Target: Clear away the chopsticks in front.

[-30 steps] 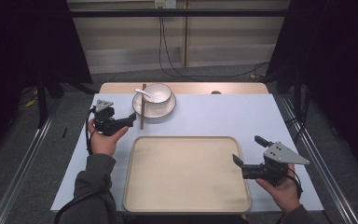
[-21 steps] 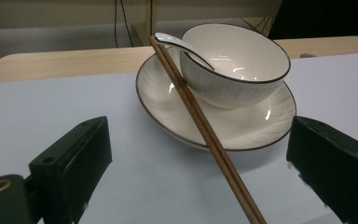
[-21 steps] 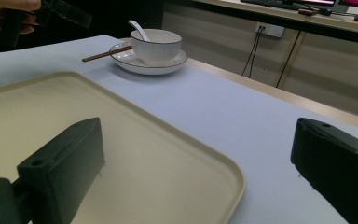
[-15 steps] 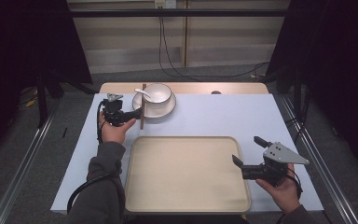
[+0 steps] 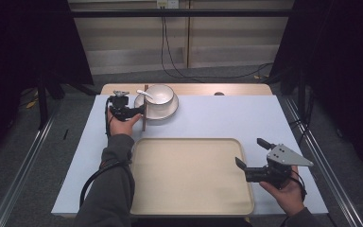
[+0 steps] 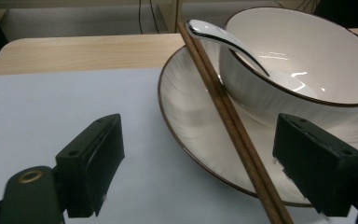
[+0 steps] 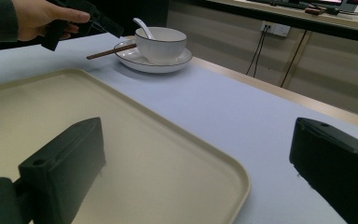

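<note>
A white bowl (image 5: pixel 159 94) with a white spoon (image 5: pixel 144 93) in it stands on a white plate (image 5: pixel 170 111) at the back of the table. A pair of brown chopsticks (image 5: pixel 144 118) rests across the plate's left rim. My left gripper (image 5: pixel 141 111) reaches in from the left. In the left gripper view its jaws (image 6: pixel 205 172) stand either side of the chopsticks (image 6: pixel 228 116); they have just been closing, and the pads are clear of the sticks. My right gripper (image 5: pixel 252 152) hangs open over the right edge of the beige tray (image 5: pixel 189 175), holding nothing.
The tray takes up the front middle of the pale table (image 5: pixel 227 118). A wooden strip (image 5: pixel 236 90) runs along the table's far edge. Cables hang down the wall behind. The left forearm lies along the tray's left side.
The left hand has moved right and a little down, from beside the plate to its rim, so its jaws now flank the chopsticks. The right gripper has kept still.
</note>
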### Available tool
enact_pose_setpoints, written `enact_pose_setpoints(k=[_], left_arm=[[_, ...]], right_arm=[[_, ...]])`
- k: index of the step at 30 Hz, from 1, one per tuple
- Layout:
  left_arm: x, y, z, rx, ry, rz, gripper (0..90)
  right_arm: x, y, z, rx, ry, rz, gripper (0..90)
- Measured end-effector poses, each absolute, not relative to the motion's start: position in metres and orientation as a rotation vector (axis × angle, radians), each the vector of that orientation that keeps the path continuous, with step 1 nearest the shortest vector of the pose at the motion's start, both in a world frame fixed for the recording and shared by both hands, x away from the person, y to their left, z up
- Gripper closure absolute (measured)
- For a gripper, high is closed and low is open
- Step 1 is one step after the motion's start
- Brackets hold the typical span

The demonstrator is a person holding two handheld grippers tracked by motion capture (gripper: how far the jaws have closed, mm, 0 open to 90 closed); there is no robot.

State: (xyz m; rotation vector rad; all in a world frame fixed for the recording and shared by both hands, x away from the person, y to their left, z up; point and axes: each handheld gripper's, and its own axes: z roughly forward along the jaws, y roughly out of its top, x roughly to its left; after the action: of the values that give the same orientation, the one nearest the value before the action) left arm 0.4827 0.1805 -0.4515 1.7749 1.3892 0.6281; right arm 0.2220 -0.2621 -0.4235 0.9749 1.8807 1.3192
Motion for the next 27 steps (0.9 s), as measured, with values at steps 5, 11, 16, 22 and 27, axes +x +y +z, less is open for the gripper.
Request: enact_pose_setpoints(k=[5, 11, 16, 22, 27], left_arm=[[0.489, 0.184, -0.456, 1.776, 1.409, 0.643, 22.3], [0.493, 0.181, -0.455, 1.778, 1.396, 0.655, 29.8], [0.495, 0.172, -0.457, 1.824, 1.394, 0.631, 37.6], [0.498, 0.168, -0.458, 1.812, 1.440, 0.579, 45.7], [0.500, 0.166, -0.457, 1.783, 1.449, 0.576, 48.3]], right_arm=[[0.222, -0.263, -0.423, 0.973, 1.872, 1.328, 2.8], [0.222, -0.264, -0.423, 0.979, 1.869, 1.330, 2.8], [0.223, -0.262, -0.423, 0.976, 1.870, 1.328, 2.8], [0.224, -0.261, -0.424, 0.971, 1.884, 1.337, 2.8], [0.225, -0.261, -0.424, 0.971, 1.890, 1.339, 2.9]])
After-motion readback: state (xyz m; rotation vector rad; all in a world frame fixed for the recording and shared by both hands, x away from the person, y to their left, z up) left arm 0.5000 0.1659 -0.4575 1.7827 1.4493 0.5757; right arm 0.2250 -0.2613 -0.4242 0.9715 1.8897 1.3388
